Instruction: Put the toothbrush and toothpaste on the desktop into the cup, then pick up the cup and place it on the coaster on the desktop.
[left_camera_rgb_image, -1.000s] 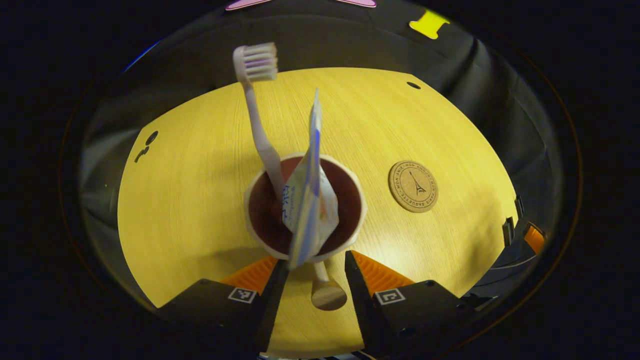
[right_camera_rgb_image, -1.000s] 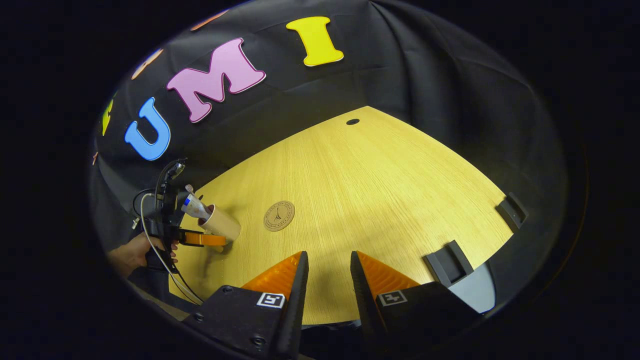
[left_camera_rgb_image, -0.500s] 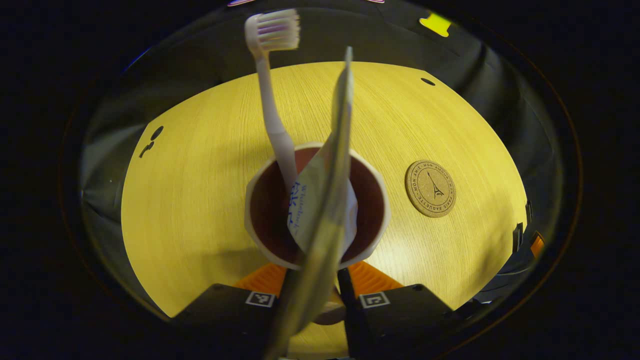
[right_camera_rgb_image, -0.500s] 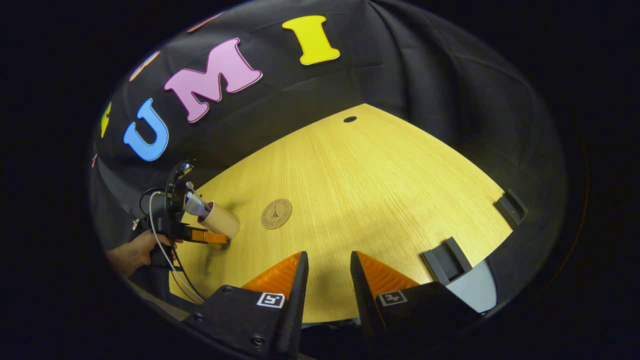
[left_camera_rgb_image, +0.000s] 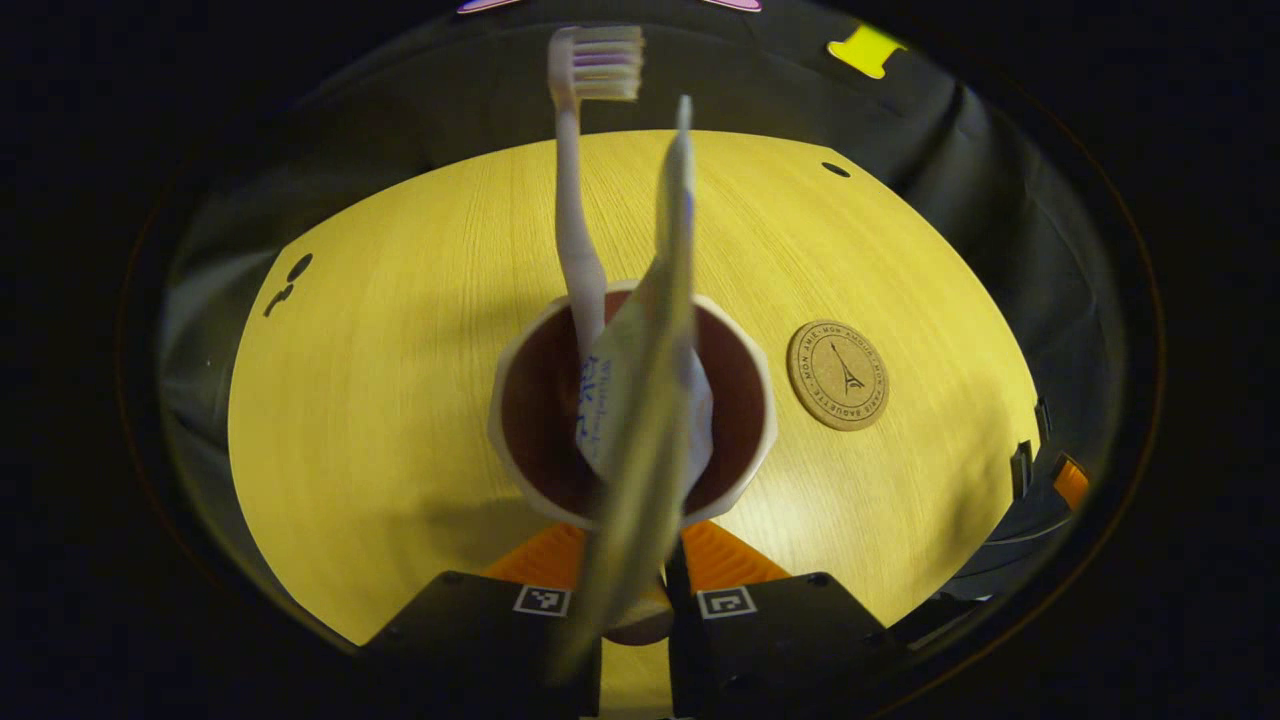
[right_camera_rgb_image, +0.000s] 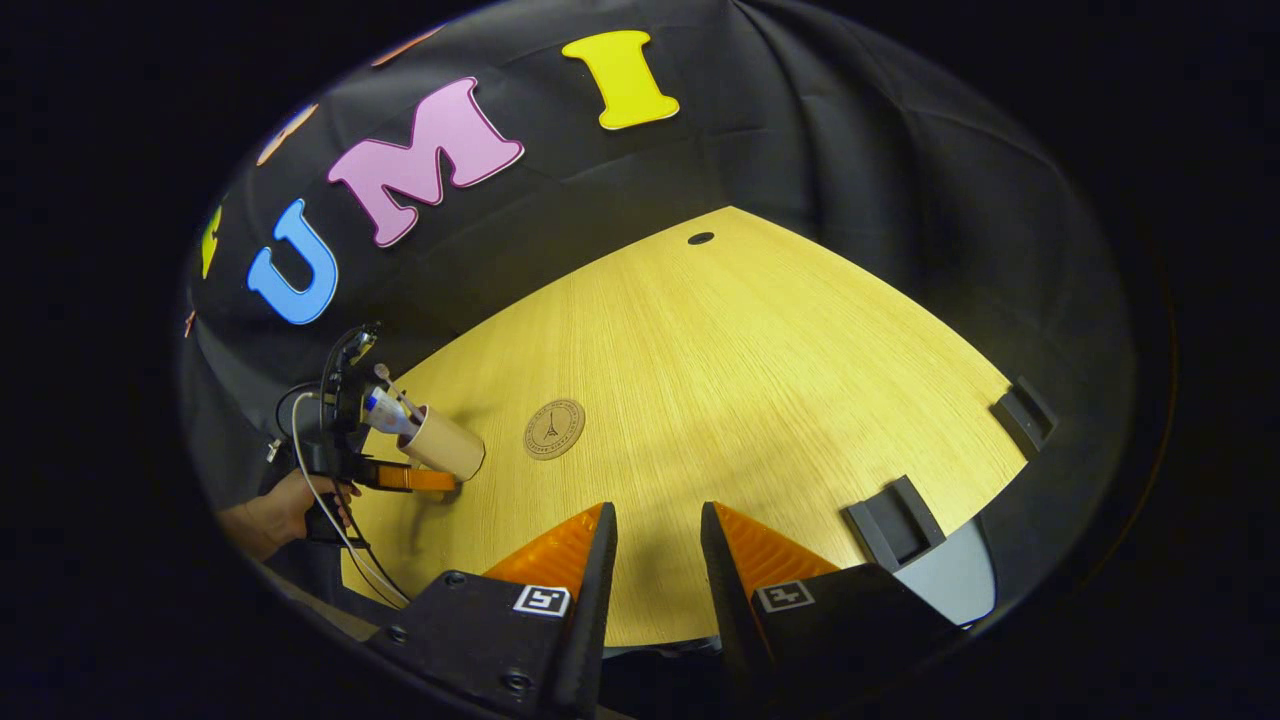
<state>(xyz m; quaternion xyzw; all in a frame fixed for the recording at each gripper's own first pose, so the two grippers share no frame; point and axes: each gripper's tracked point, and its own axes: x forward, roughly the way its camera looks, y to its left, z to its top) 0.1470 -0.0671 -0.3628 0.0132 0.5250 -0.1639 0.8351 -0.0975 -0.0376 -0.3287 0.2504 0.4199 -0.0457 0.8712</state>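
Note:
A pale cup with a dark inside stands close in front of my left gripper. In it lean a white toothbrush, bristles up, and a toothpaste tube. The left fingers are shut on the cup's handle low at its near side. A round cork coaster lies to the cup's right, apart from it. The right gripper view shows the cup far left, held by the left gripper, with the coaster beside it. My right gripper hangs open over the table's near edge, holding nothing.
The yellow wooden table has a small hole at its far corner. Black brackets sit on its right edge. A hand holds the left gripper, with cables trailing. The right gripper shows at the left gripper view's right edge.
My left gripper moved in on the cup and its fingers went from wide apart to shut on the handle. The toothbrush swung a little to the right. The right gripper stayed put.

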